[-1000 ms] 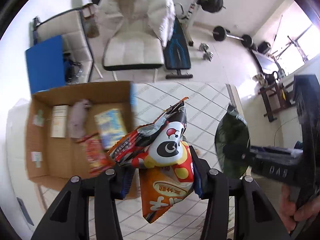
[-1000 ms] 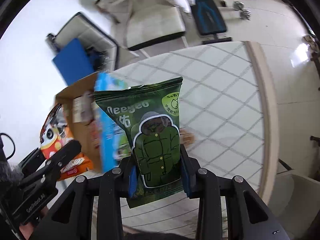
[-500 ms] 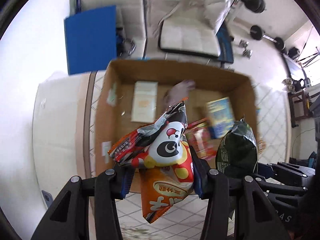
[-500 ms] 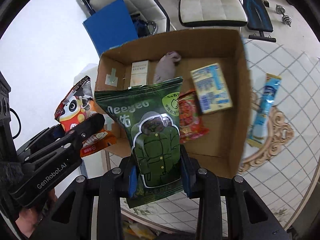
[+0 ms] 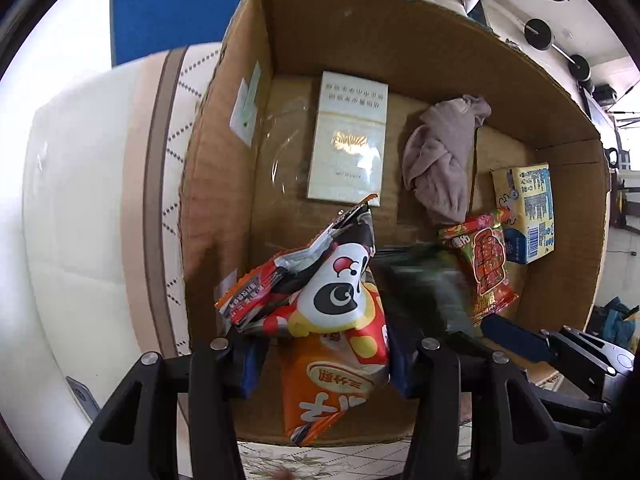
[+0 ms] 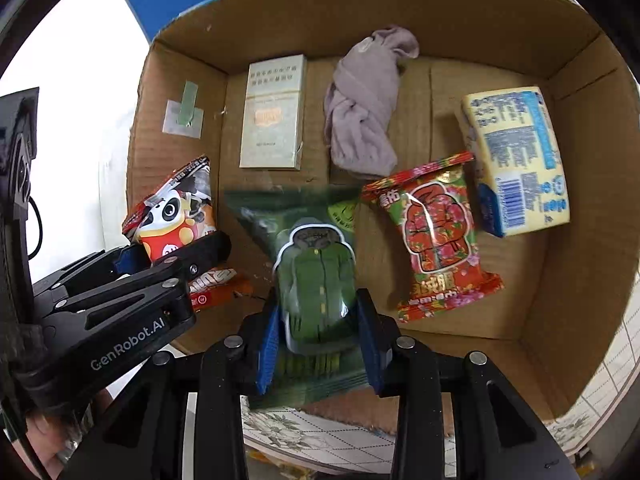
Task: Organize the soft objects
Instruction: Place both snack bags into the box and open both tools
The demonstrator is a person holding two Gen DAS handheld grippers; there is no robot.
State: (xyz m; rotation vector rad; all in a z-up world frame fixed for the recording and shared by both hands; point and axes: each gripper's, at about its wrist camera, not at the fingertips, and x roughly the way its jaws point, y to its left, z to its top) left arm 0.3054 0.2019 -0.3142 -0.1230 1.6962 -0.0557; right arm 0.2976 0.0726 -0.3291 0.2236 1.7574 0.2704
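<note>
The corrugated cardboard box (image 6: pixel 576 168) fills both of my views, its brown walls creased and its floor ribbed, a pale taped label on its left wall. It sits on my surface (image 6: pixel 612 376), which shows a white diamond pattern and a floral border at the near edge.

Inside the box, a flat rectangular cream carton (image 6: pixel 274 114) lies toward the back left. Beside it on the right lies a mauve fleecy cloth (image 6: pixel 362 114), bunched and knotted. A yellow and blue soft pack (image 6: pixel 516 160), blocky with printed text, leans at the right wall. In front of the cloth lies a glossy red floral snack bag (image 6: pixel 438 236) with crimped ends.

My right hand-held gripper (image 6: pixel 318 338) has its blue-padded jaws spread apart on either side of the shiny green snack bag (image 6: pixel 314 276). The bag is motion-blurred, its upper part inside the box, its lower end over the near wall between my fingers.

My left hand-held gripper (image 5: pixel 318 354) is clamped on the crinkled orange panda snack bag (image 5: pixel 334 308), held over the box's near left corner, its torn-looking top flaring upward.
</note>
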